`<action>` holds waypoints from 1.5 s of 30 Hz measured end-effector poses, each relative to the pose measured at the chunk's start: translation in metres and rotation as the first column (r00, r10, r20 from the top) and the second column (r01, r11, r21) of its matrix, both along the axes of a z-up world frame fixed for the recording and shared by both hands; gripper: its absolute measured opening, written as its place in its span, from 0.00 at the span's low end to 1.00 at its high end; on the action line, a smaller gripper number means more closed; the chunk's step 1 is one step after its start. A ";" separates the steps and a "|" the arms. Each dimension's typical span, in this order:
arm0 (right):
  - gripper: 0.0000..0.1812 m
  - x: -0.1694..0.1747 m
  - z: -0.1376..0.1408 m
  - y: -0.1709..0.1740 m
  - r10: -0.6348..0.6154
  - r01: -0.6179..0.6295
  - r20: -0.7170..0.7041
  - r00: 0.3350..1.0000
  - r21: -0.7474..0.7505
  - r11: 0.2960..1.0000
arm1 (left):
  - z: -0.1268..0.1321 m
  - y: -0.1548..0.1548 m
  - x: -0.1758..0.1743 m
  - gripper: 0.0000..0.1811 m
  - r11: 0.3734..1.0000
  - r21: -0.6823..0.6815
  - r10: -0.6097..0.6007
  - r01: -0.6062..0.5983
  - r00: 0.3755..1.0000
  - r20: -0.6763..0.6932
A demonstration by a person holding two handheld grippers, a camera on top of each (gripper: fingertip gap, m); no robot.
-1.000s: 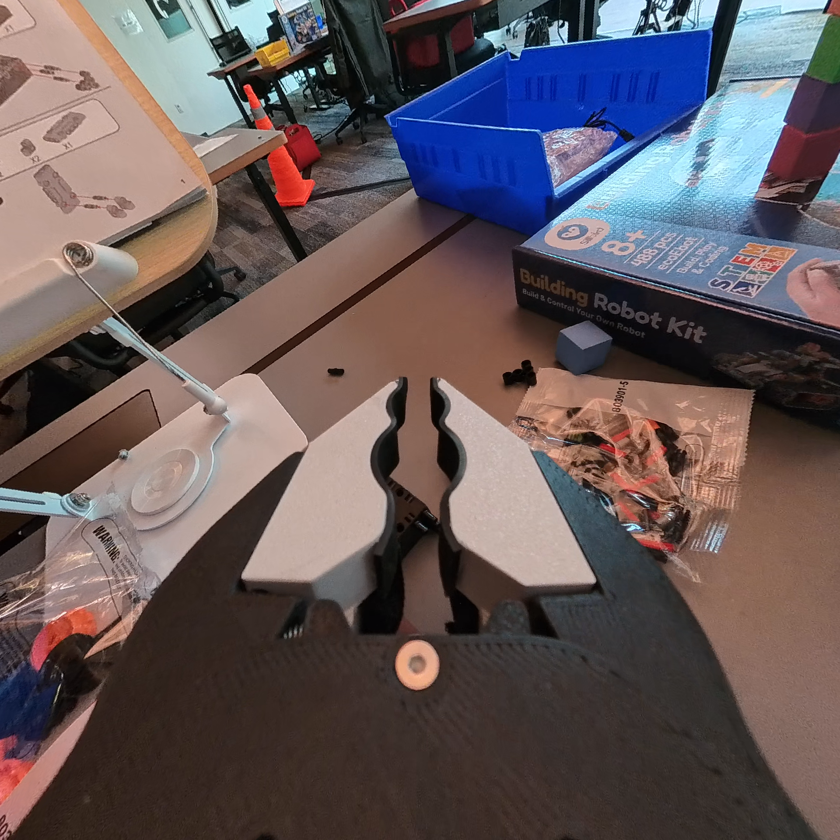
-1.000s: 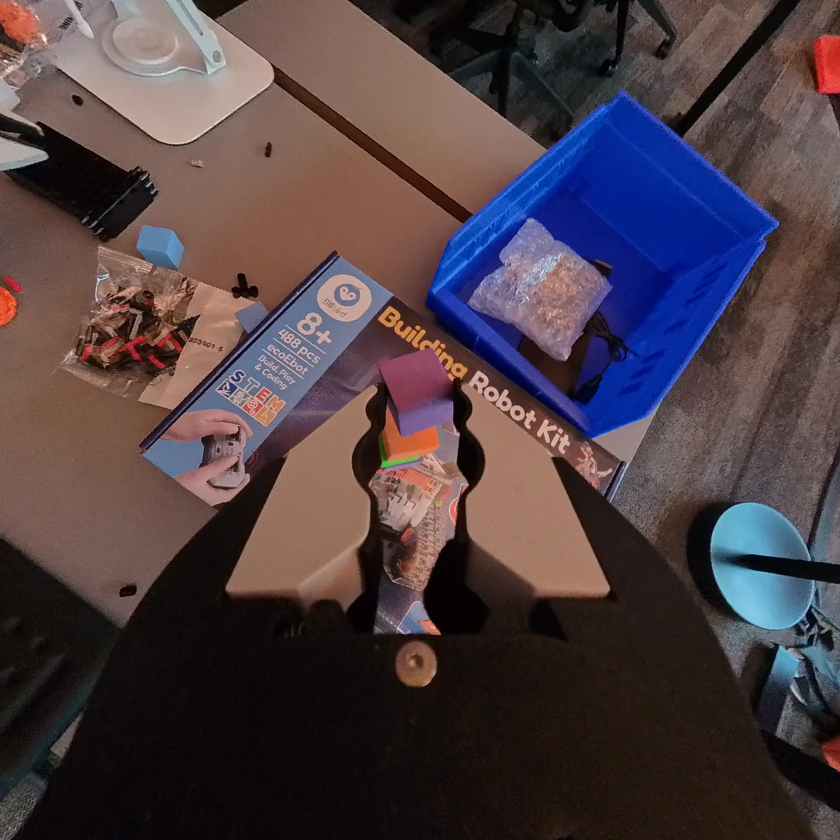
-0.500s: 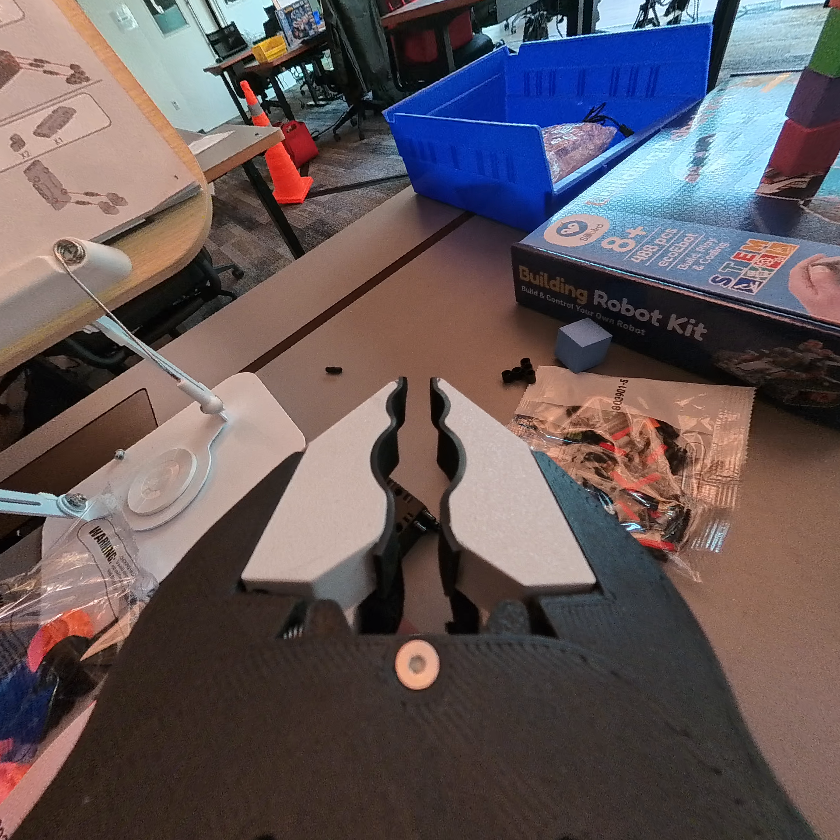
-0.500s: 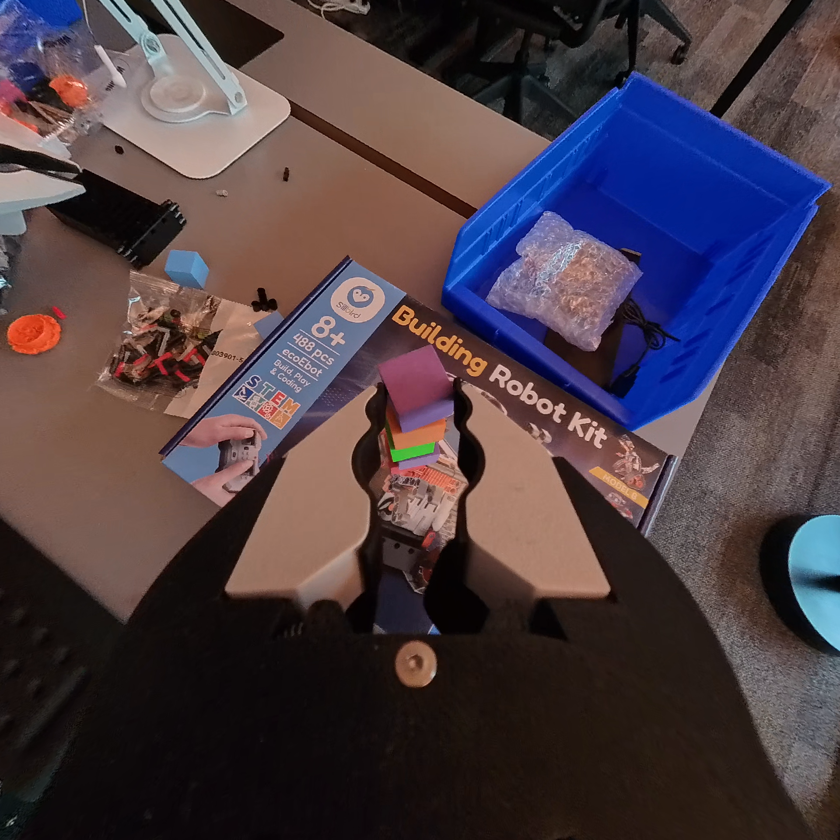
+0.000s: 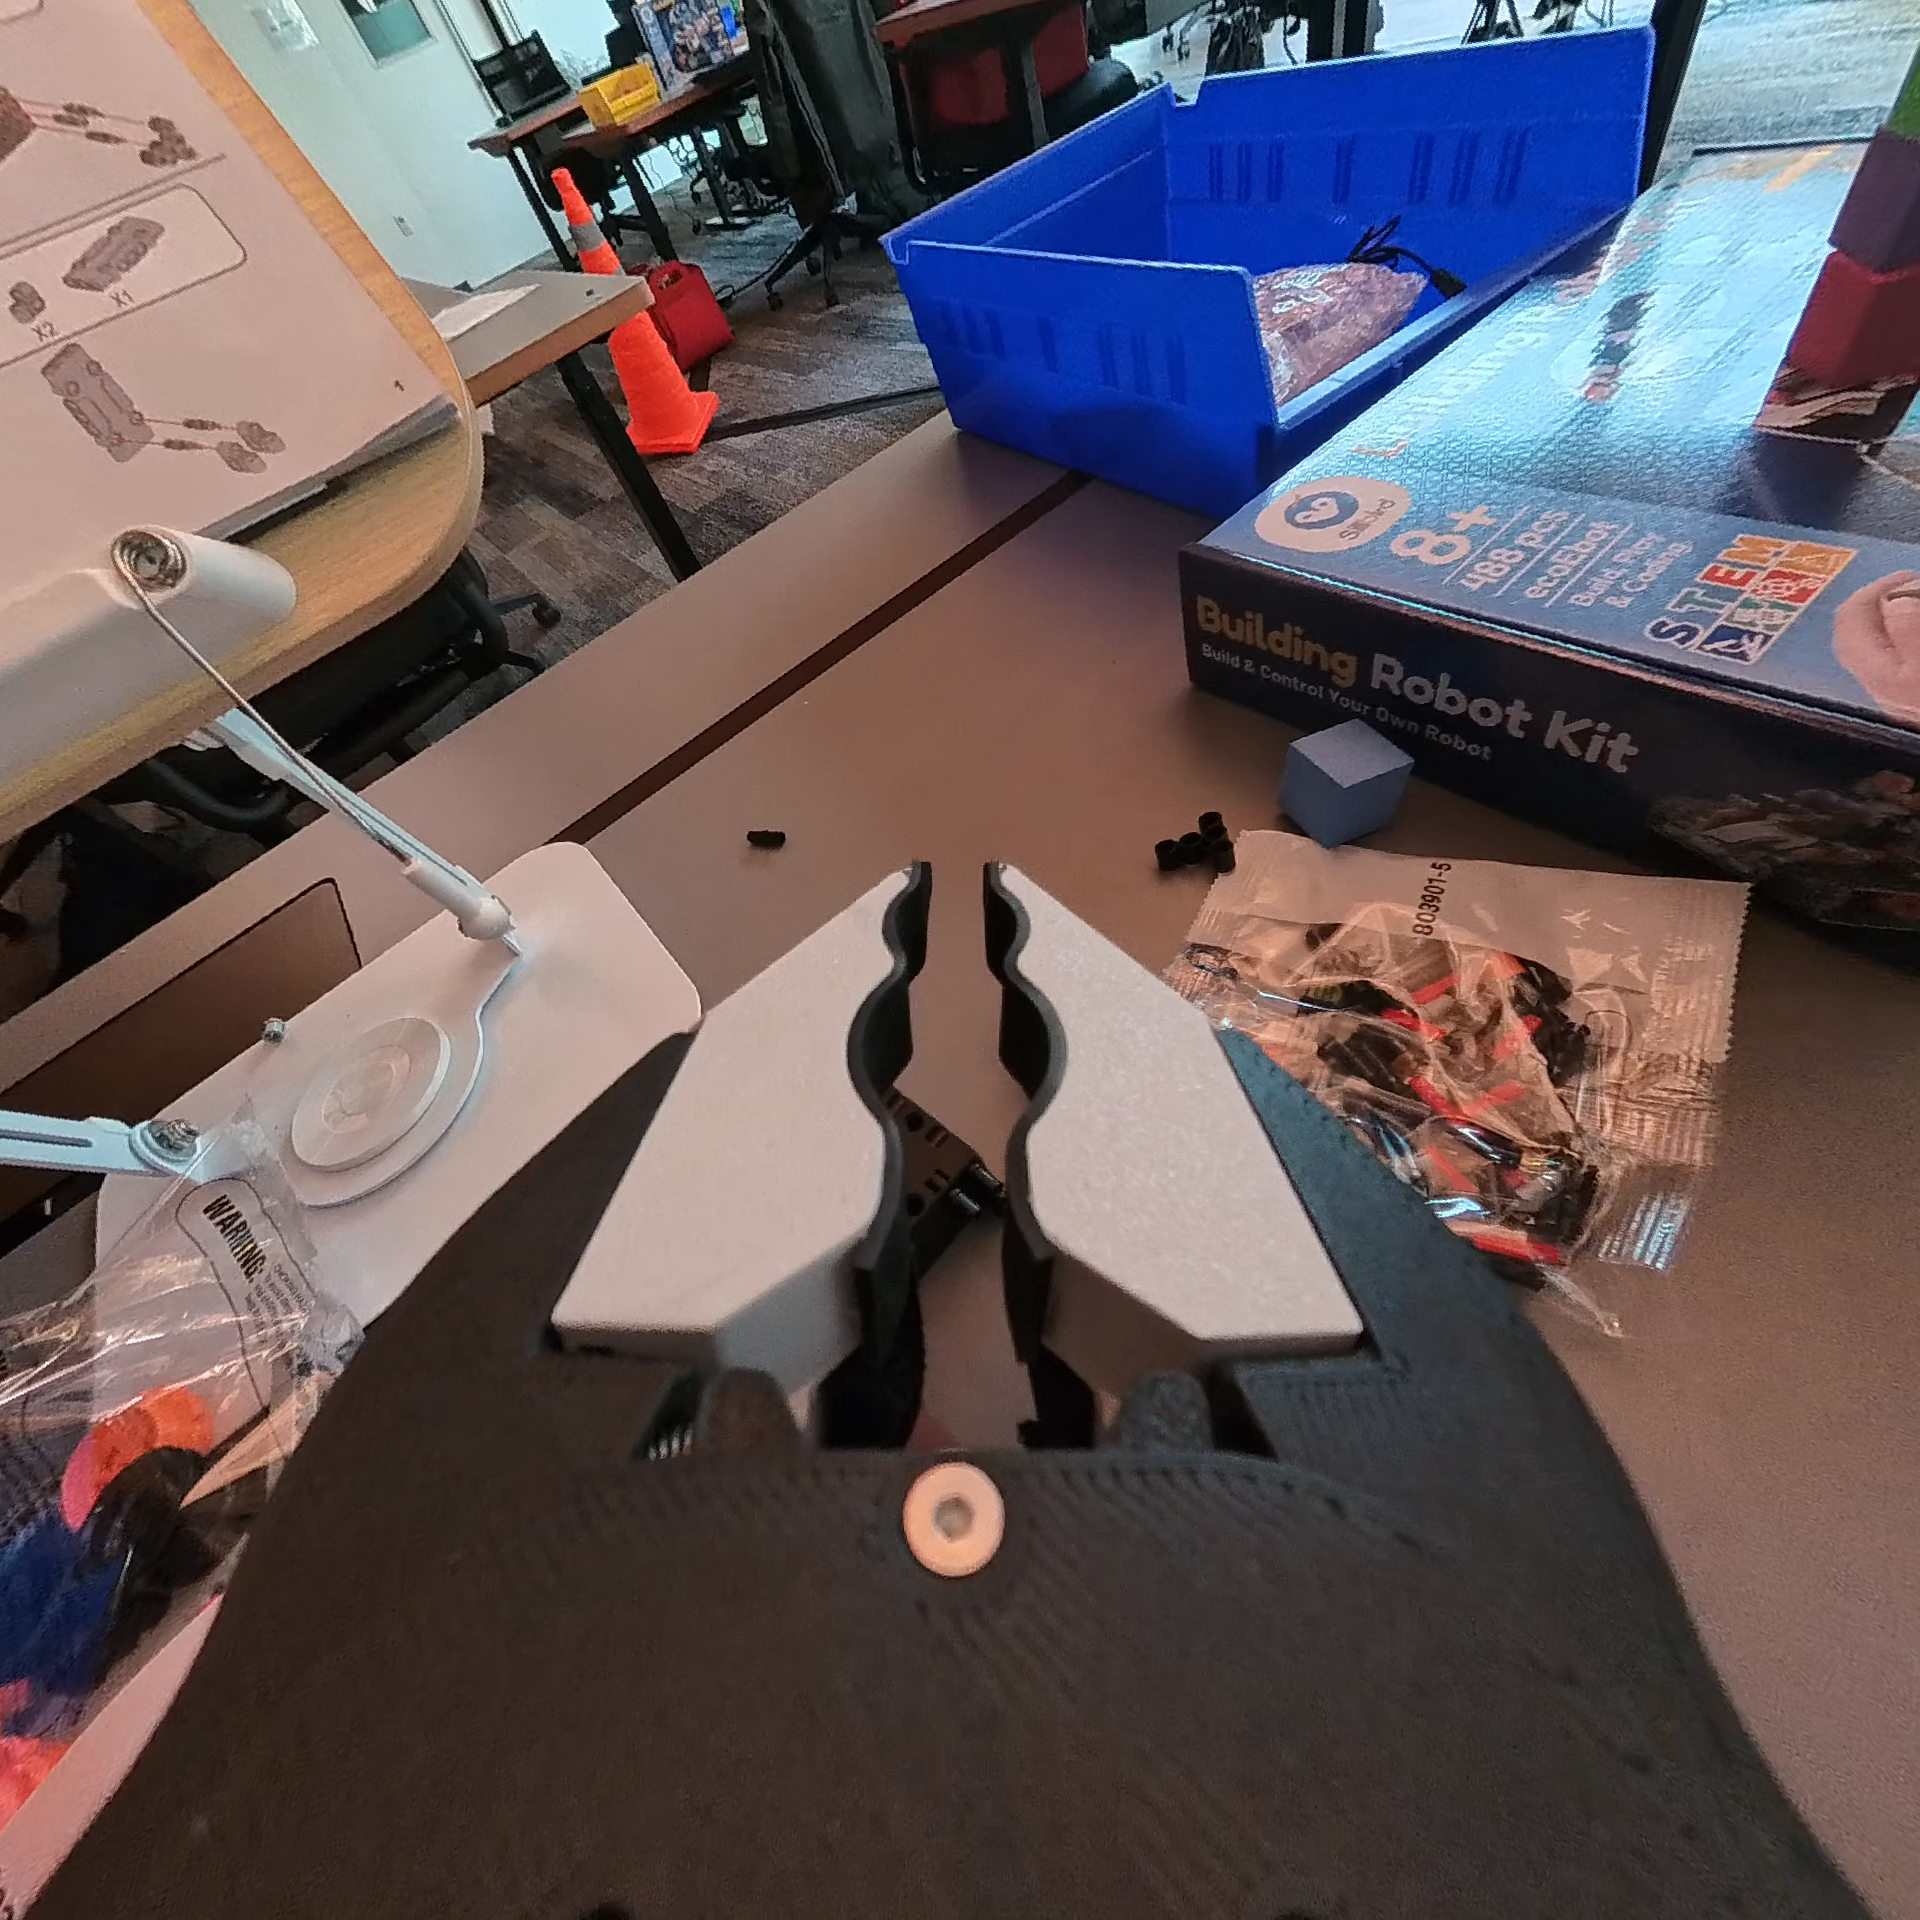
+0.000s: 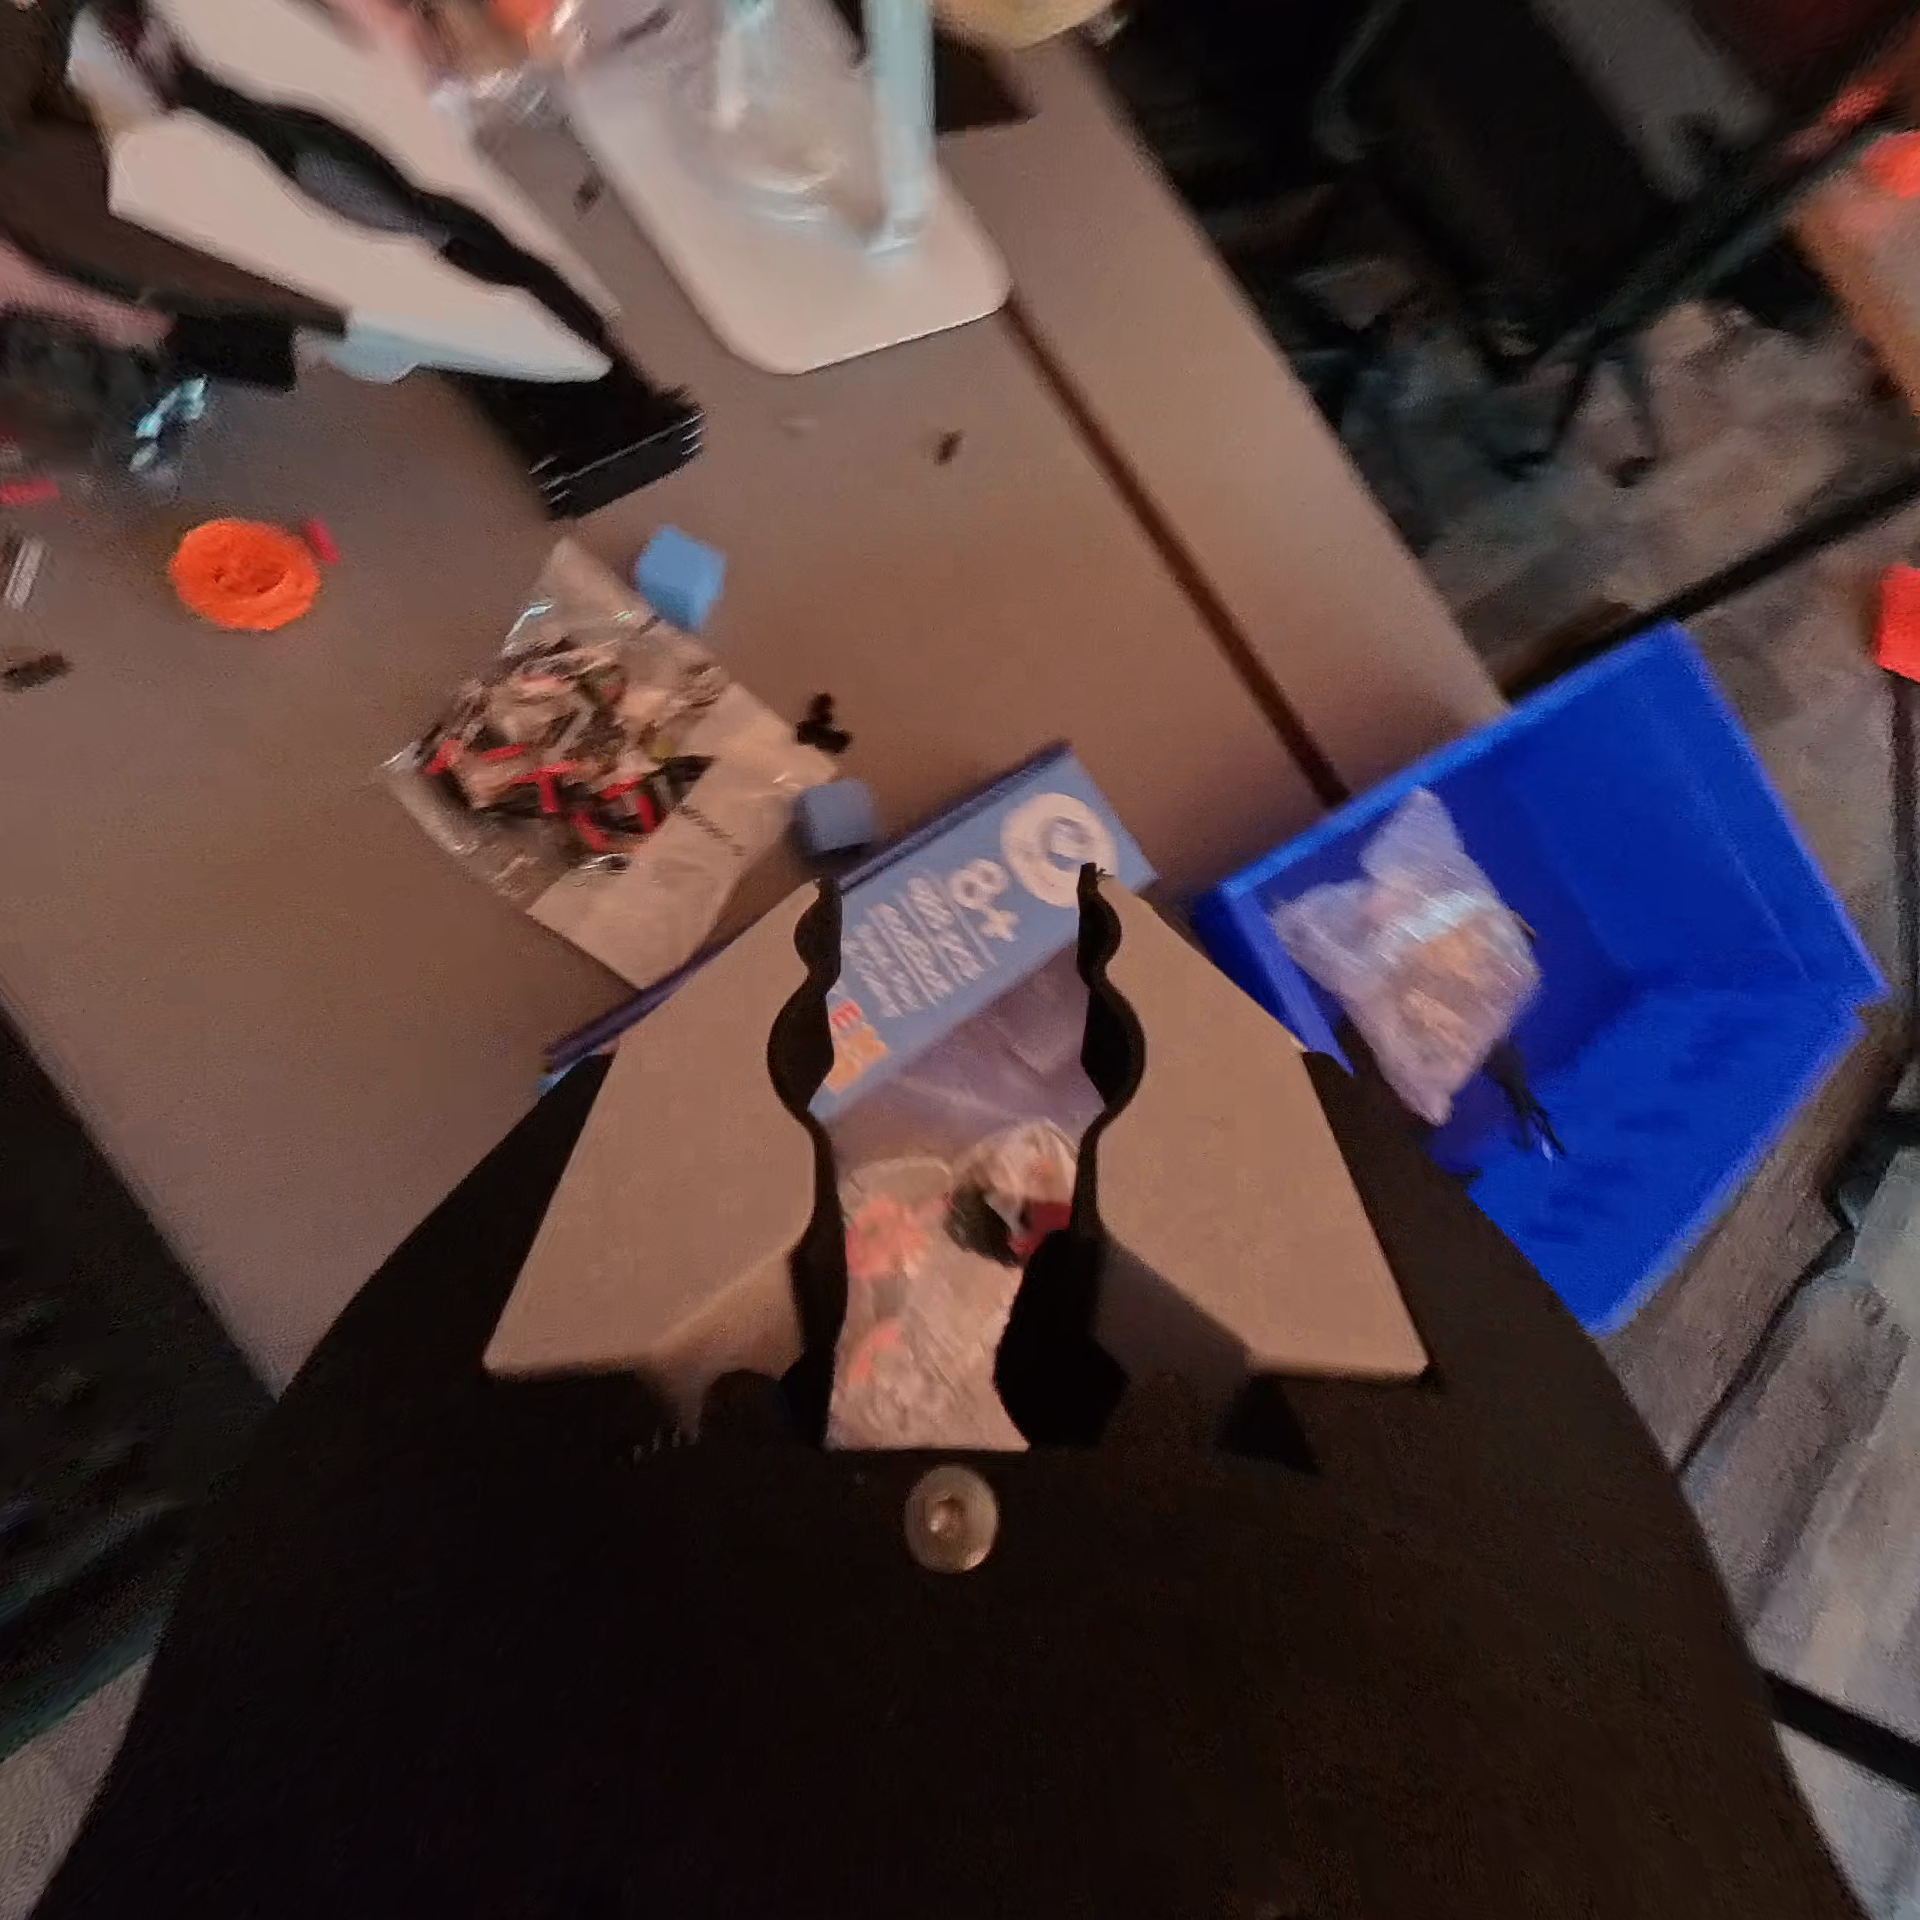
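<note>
Two grippers show. The left gripper (image 5: pixel 956 878) has its fingers close together, with only a thin gap at the tips. A black block (image 5: pixel 935 1153) peeks through that gap, low in the frame. It runs slanted under the fingers, from lower left to upper right. Whether the fingers pinch it or it just lies under them cannot be told.

The right gripper (image 6: pixel 956 894) has its fingers spread wide and holds nothing. It hangs over the kit box (image 6: pixel 966 914), and its view is blurry.

The left gripper is nearer the black block. The bag of small parts (image 5: pixel 1455 1060) lies just beside its fingers, to the right.

Counting on the table (image 5: pixel 935 644): two small blue cubes (image 6: pixel 681 577) (image 6: pixel 836 816), one bag of parts, one kit box, one blue bin (image 5: pixel 1143 343), one orange ring (image 6: pixel 244 571) and one white stand (image 5: pixel 416 1039). Three stacked blocks (image 5: pixel 1870 260) show at the upper right edge, on the box.
</note>
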State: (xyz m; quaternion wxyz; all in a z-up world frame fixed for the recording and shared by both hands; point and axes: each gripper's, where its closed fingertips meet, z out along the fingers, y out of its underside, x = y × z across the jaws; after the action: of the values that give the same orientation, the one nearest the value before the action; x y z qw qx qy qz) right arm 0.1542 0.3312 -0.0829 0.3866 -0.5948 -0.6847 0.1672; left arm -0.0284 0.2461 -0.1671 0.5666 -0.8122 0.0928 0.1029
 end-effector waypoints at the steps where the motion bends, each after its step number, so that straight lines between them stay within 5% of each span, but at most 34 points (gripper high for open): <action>1: 0.25 -0.015 -0.014 -0.011 0.046 -0.047 0.062 0.997 0.008 0.999 | 0.000 0.000 -0.001 0.05 1.000 0.001 0.003 -0.003 1.000 0.000; 6: 0.26 -0.070 -0.101 -0.027 0.154 -0.167 0.364 0.918 0.002 0.986 | 0.004 -0.003 -0.005 0.05 1.000 0.018 0.012 -0.012 1.000 0.013; 11: 0.23 -0.085 -0.157 -0.002 0.104 -0.141 0.537 0.837 0.028 0.990 | 0.008 -0.003 -0.004 0.05 1.000 0.030 0.007 -0.007 1.000 0.016; 19: 0.04 -0.087 -0.162 -0.001 0.125 -0.126 0.558 0.820 -0.037 0.991 | 0.011 -0.003 0.000 0.05 0.999 0.035 -0.004 0.003 1.000 0.008; 22: 0.11 -0.089 -0.152 -0.006 0.146 -0.135 0.512 0.847 -0.059 0.989 | 0.011 -0.003 -0.001 0.05 0.999 0.036 -0.002 0.002 1.000 0.012; 26: 0.25 -0.085 -0.159 -0.004 0.152 -0.145 0.583 0.798 -0.058 0.988 | 0.008 -0.003 -0.001 0.05 1.000 0.027 -0.002 0.001 1.000 0.006; 33: 0.16 -0.089 -0.177 -0.015 0.208 -0.139 0.634 0.744 -0.157 0.978 | 0.011 -0.004 -0.004 0.05 0.999 0.034 0.004 -0.004 1.000 0.013; 38: 0.16 -0.088 -0.141 -0.015 0.170 -0.121 0.508 0.845 -0.128 0.984 | 0.011 -0.004 -0.002 0.05 0.999 0.035 -0.001 0.000 1.000 0.009; 41: 0.16 -0.075 -0.076 -0.002 0.059 -0.042 0.273 0.960 -0.070 0.997 | 0.012 -0.005 -0.002 0.05 0.999 0.040 -0.001 0.001 1.000 0.014; 45: 0.16 -0.018 0.008 0.034 -0.122 0.122 -0.018 0.992 0.003 0.993 | 0.012 -0.004 0.002 0.05 0.999 0.038 -0.008 0.008 1.000 0.013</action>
State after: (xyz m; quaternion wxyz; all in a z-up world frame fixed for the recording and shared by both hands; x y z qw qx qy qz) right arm 0.1358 0.3650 -0.0753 0.4033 -0.6332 -0.6440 0.1472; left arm -0.0268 0.2423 -0.1554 0.5831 -0.8015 0.0903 0.0971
